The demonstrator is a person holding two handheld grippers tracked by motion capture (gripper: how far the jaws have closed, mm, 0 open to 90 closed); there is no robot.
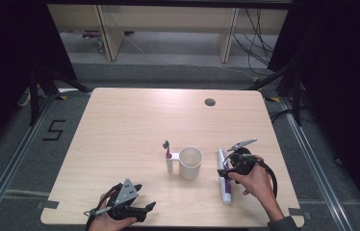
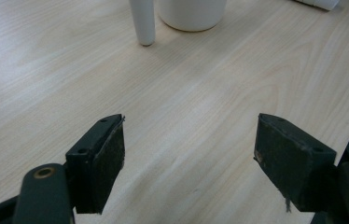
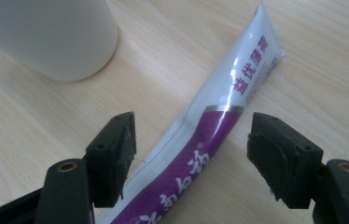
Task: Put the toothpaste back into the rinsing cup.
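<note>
- Left gripper (image 1: 145, 208) sits low in the high view, left of centre, held by a hand (image 1: 106, 219) at the table's near edge; a grey plate (image 1: 127, 191) rides on top
- In the left gripper view its jaws stand wide apart over bare wood, nothing between them
- Right gripper (image 1: 222, 169) lies right of centre in the high view, in the person's right hand (image 1: 255, 180), a black cable (image 1: 269, 175) looping beside it
- In the right gripper view the jaws are spread, one on each side of the tube (image 3: 210, 135), pads not pressing it; the tube lies flat on the table between them
- The tube (image 1: 224, 180) is white with a purple band; in the high view it lies lengthwise just left of the right hand, running from lower centre-right up toward the cup
- In the right gripper view its crimped white end points to the upper right, purple part toward the bottom
- Cup (image 1: 190, 162), white, stands upright at mid-frame in the high view, near the tube but apart from it; it shows upper left in the right gripper view (image 3: 46, 35) and at the top of the left gripper view (image 2: 191, 14)
- Toothbrush (image 1: 168, 155) stands upright just left of the cup, white handle, dark head on top; whether it touches the cup I cannot tell
- Table (image 1: 135, 120) is light wood, with a round hole (image 1: 210, 102) near its far edge
</note>
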